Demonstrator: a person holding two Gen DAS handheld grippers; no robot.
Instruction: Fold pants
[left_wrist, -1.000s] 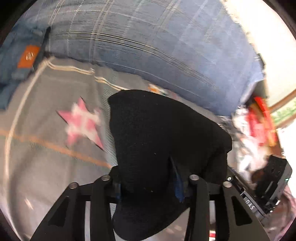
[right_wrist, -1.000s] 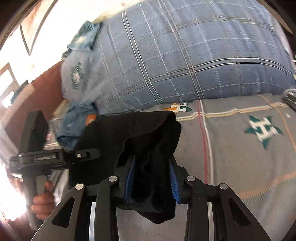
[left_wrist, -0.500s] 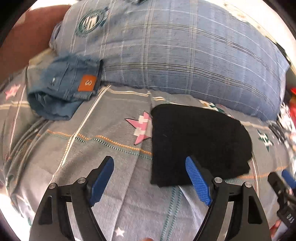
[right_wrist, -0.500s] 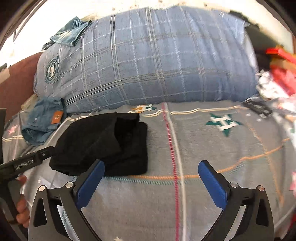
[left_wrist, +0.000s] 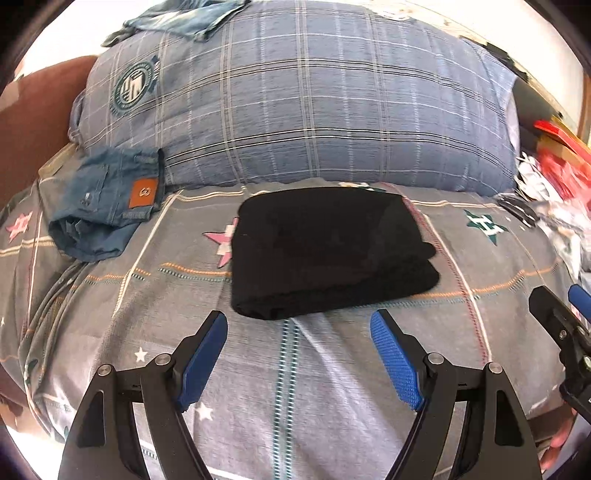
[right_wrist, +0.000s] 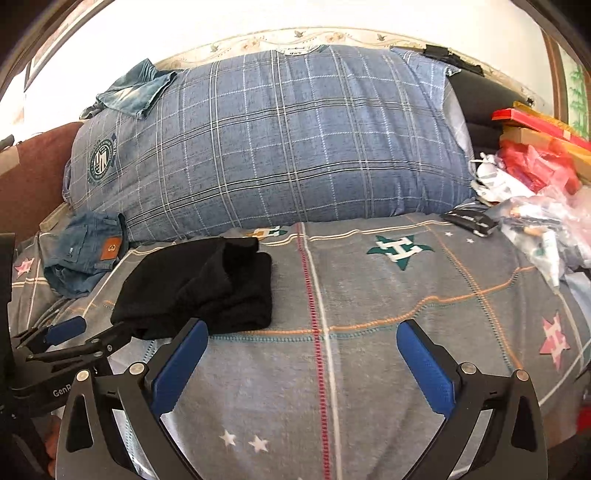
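The black pants (left_wrist: 328, 254) lie folded in a compact rectangle on the grey patterned bedspread (left_wrist: 295, 387), just in front of the big blue plaid pillow. They also show in the right wrist view (right_wrist: 201, 286), left of centre. My left gripper (left_wrist: 299, 325) is open and empty, just short of the near edge of the pants. My right gripper (right_wrist: 301, 332) is open and empty, to the right of the pants and pulled back from them. The left gripper also shows at the left edge of the right wrist view (right_wrist: 85, 336).
A large blue plaid pillow (right_wrist: 273, 147) fills the back. Folded blue jeans (left_wrist: 107, 206) with an orange patch lie at the left. Another denim piece (right_wrist: 133, 92) rests on the pillow top. Red boxes and plastic bags (right_wrist: 535, 177) crowd the right side.
Both grippers let go of the black pants, opened and drew back toward me. The pants now lie folded on the bed.
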